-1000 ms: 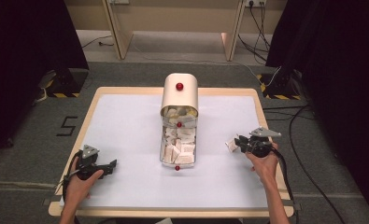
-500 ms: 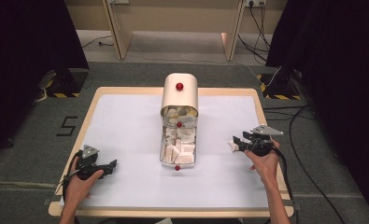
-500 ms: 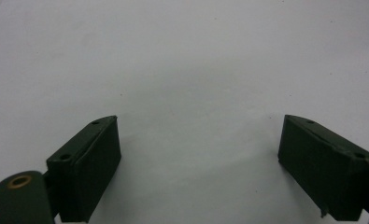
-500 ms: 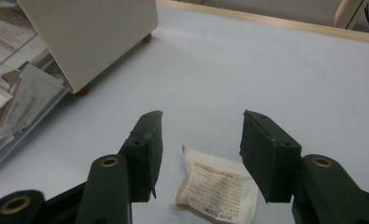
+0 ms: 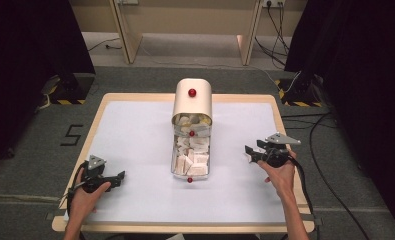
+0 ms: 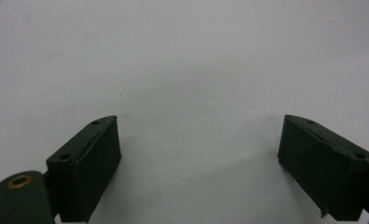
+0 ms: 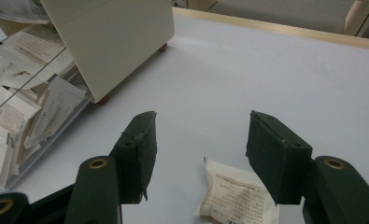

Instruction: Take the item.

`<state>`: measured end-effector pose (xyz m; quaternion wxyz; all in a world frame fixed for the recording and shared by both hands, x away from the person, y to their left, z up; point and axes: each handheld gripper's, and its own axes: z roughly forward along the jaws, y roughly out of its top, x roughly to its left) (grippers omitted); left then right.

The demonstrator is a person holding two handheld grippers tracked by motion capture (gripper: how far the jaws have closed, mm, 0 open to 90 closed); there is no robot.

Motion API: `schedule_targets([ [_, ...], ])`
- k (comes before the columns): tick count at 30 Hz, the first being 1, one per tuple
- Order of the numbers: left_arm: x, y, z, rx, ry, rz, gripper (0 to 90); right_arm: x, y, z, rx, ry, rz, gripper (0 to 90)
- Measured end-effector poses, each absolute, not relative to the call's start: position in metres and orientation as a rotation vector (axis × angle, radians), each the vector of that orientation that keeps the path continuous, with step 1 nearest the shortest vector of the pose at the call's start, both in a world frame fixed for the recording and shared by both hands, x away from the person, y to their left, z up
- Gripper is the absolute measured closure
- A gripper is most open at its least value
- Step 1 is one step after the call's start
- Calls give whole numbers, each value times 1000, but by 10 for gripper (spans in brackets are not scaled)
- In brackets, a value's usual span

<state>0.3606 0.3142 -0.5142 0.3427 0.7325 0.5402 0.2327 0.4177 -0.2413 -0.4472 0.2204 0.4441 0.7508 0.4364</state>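
High view: my right gripper (image 5: 250, 151) sits at the right side of the table (image 5: 135, 125), to the right of the clear tray (image 5: 175, 167) full of packets that juts out of the beige box (image 5: 192, 100) in the middle. My left gripper (image 5: 116, 178) rests at the near left corner, well apart from the box.

Left gripper view: my jaws stand wide apart over bare white tabletop, with nothing between them.

Right gripper view: my jaws have just been opening, and they stand apart. A small white packet (image 7: 238, 196) lies flat on the table below them, nearer the right jaw, not gripped. The box and tray are at far left.
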Motion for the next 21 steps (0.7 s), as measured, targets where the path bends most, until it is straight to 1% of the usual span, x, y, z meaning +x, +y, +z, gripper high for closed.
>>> schedule_targets([
  [11,361,314,-514,1904,1403,605,122,415,-231,-446,1243,2098,1227,358],
  [21,361,314,-514,1905,1404,605,122,411,-227,-448,1231,2113,1225,349],
])
